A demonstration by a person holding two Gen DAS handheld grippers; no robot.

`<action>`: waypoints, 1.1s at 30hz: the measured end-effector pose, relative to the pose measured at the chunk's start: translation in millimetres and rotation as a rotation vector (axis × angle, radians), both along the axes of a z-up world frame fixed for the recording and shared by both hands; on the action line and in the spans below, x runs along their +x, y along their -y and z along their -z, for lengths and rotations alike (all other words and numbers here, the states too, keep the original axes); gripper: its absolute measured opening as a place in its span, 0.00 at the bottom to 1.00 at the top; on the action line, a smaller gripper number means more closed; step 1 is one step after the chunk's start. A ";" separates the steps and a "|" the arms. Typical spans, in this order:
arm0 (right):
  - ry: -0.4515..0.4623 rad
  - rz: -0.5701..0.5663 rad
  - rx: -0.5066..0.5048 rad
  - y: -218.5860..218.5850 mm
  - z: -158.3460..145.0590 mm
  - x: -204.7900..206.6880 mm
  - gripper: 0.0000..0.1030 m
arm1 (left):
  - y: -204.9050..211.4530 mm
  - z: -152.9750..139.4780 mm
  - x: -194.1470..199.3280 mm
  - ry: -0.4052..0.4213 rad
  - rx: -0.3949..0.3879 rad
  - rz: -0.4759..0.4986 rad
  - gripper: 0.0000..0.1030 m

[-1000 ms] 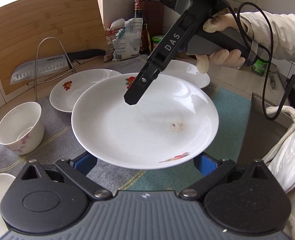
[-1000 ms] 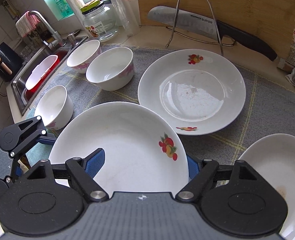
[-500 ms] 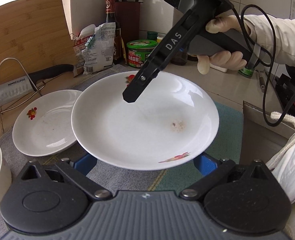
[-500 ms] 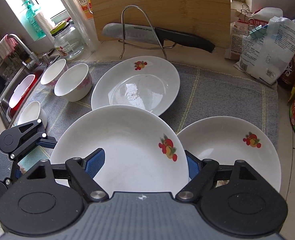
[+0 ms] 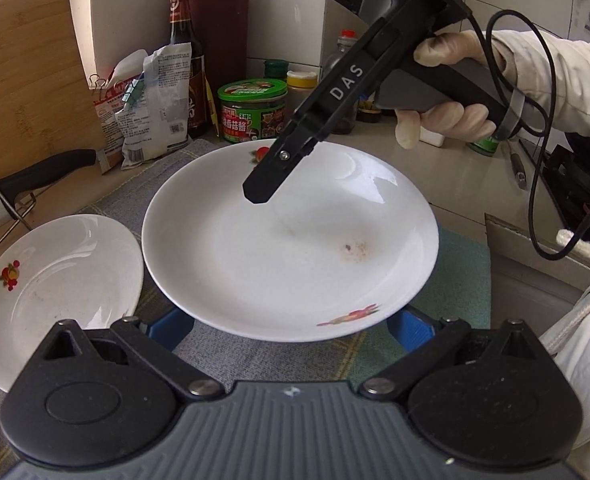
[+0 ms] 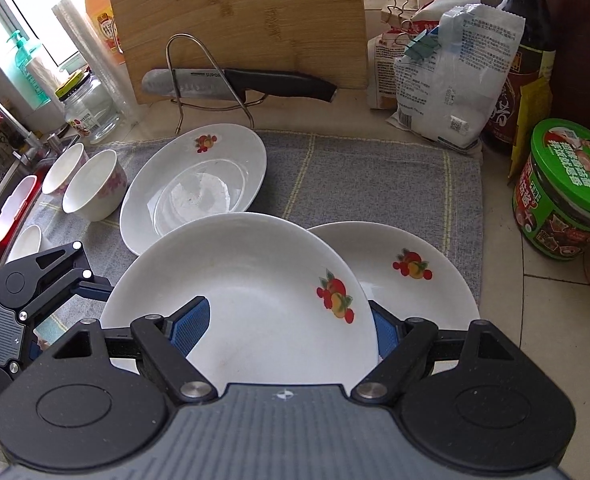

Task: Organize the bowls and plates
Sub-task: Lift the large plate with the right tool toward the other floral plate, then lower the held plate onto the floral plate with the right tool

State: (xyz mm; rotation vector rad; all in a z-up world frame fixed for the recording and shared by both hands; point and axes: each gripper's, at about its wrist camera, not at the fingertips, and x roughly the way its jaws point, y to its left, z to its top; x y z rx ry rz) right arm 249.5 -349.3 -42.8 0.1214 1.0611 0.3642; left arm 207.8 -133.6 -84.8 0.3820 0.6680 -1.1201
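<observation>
A white plate with a fruit print (image 5: 287, 256) (image 6: 255, 280) hangs above the grey mat (image 6: 355, 172). My right gripper (image 6: 287, 324) is shut on its rim, one blue pad on the inside and the other behind the edge. One black finger of it (image 5: 259, 188) shows over the far rim. My left gripper (image 5: 289, 328) reaches under the near rim with jaws wide and pads hidden, so its grip is unclear. A second plate (image 6: 415, 280) lies partly beneath the held one. A third plate (image 6: 195, 184) (image 5: 55, 292) lies near the knife stand. Three bowls (image 6: 95, 188) stand at the left.
A cutting board and a knife (image 6: 235, 84) on a wire stand are at the back. A white bag, a dark bottle and a green tin (image 6: 563, 188) (image 5: 253, 108) crowd the mat's far end. A sink (image 6: 11, 208) lies beyond the bowls. A gloved hand (image 5: 447, 112) holds the right gripper.
Both grippers have carried the plate sideways across the counter, away from the bowls and toward the green tin. It now overlaps the plate lying at that end. Neither grip has changed.
</observation>
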 end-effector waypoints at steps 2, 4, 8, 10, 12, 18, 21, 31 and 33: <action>-0.002 0.007 -0.002 5.1 2.3 0.7 0.84 | 3.9 1.2 1.0 -0.003 0.004 0.005 0.98; -0.004 0.013 -0.004 9.2 4.2 1.9 0.84 | 8.0 2.2 3.1 -0.008 0.006 0.008 0.98; -0.009 0.023 0.004 16.4 8.4 5.4 0.84 | 14.9 4.8 6.5 -0.019 0.014 0.009 0.98; -0.012 0.026 0.003 18.8 11.1 7.2 0.84 | 18.3 5.8 8.3 -0.026 0.018 0.007 0.98; -0.016 0.028 -0.001 20.7 14.1 9.0 0.84 | 21.2 7.1 10.0 -0.029 0.023 0.007 0.98; -0.026 0.037 0.002 25.9 21.8 14.1 0.84 | 29.5 9.3 11.1 -0.022 0.039 0.011 0.98; -0.030 0.040 -0.003 28.1 24.6 15.1 0.84 | 32.8 9.6 12.3 -0.025 0.043 0.015 0.98; -0.029 0.055 -0.028 32.2 30.0 17.0 0.84 | 45.6 12.7 17.0 -0.025 0.065 0.023 0.98; -0.029 0.055 -0.037 31.9 30.9 17.7 0.84 | 48.1 13.1 17.0 -0.020 0.076 0.020 0.98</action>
